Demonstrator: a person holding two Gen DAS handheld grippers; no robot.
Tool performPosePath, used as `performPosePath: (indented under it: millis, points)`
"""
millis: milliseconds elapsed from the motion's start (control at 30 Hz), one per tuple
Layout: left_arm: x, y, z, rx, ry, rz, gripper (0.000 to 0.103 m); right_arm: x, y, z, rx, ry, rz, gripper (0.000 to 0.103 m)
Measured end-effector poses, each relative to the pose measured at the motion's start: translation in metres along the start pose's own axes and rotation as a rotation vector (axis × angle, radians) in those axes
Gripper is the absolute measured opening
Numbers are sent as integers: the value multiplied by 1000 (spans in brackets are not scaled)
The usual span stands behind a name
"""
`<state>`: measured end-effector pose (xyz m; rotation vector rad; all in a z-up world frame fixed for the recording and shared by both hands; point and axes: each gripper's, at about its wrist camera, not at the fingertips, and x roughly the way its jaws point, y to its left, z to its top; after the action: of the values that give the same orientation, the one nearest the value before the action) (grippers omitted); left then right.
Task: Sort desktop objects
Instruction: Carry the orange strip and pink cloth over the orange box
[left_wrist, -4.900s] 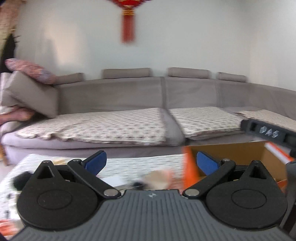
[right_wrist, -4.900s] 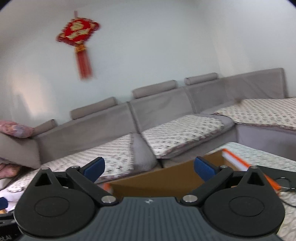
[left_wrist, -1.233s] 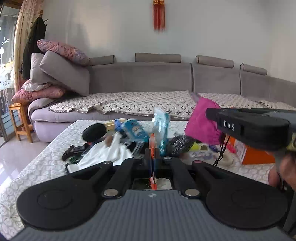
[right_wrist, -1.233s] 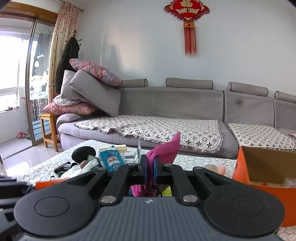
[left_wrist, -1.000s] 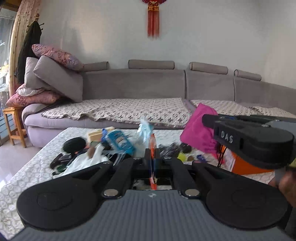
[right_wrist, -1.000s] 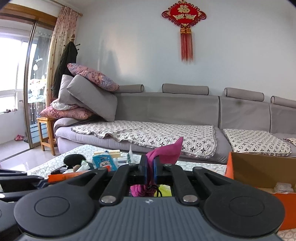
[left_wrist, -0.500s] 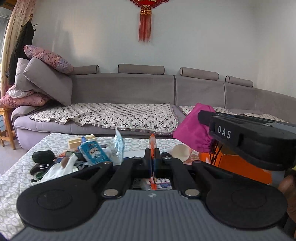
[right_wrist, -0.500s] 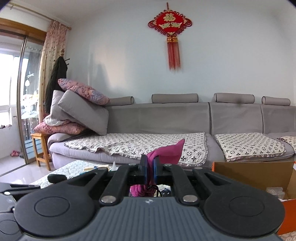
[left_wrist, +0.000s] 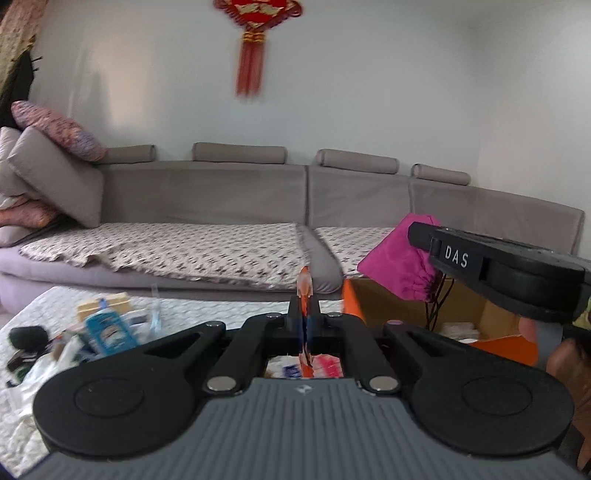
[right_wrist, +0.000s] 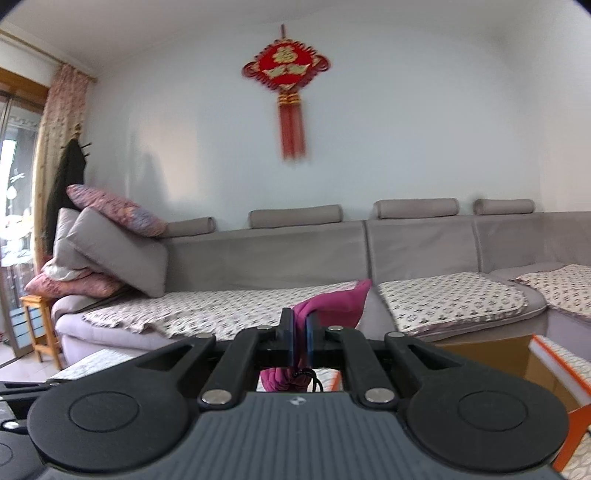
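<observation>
My left gripper (left_wrist: 305, 306) is shut on a thin orange packet (left_wrist: 305, 284) that stands upright between its jaws, held above the table. My right gripper (right_wrist: 300, 328) is shut on a magenta drawstring pouch (right_wrist: 334, 304); in the left wrist view the pouch (left_wrist: 397, 258) hangs over the open orange cardboard box (left_wrist: 406, 310) at the right. The box also shows in the right wrist view (right_wrist: 546, 365) at the lower right.
A pile of loose items (left_wrist: 99, 328), with a blue packet and white bags, lies on the patterned table (left_wrist: 48, 306) at the left. A long grey sofa (left_wrist: 236, 206) runs behind the table. A red knot ornament (right_wrist: 286, 74) hangs on the wall.
Both grippers have swung right and risen with their loads. The box has come into view under the pouch, and the pile of items has slid to the left.
</observation>
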<state>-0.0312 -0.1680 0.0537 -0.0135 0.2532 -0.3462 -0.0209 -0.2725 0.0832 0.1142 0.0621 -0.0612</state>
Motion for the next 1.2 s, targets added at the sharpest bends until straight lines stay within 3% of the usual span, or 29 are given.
performPosePath:
  millis: [333, 867, 1200]
  points:
    - [24, -23, 12, 38, -7, -54, 5, 6, -46, 12, 54, -49, -80, 6]
    - [65, -54, 14, 53, -5, -126, 5, 28, -109, -9, 115, -37, -232, 6]
    - [89, -58, 12, 50, 15, -112, 5, 39, -109, -12, 56, -157, -240, 5]
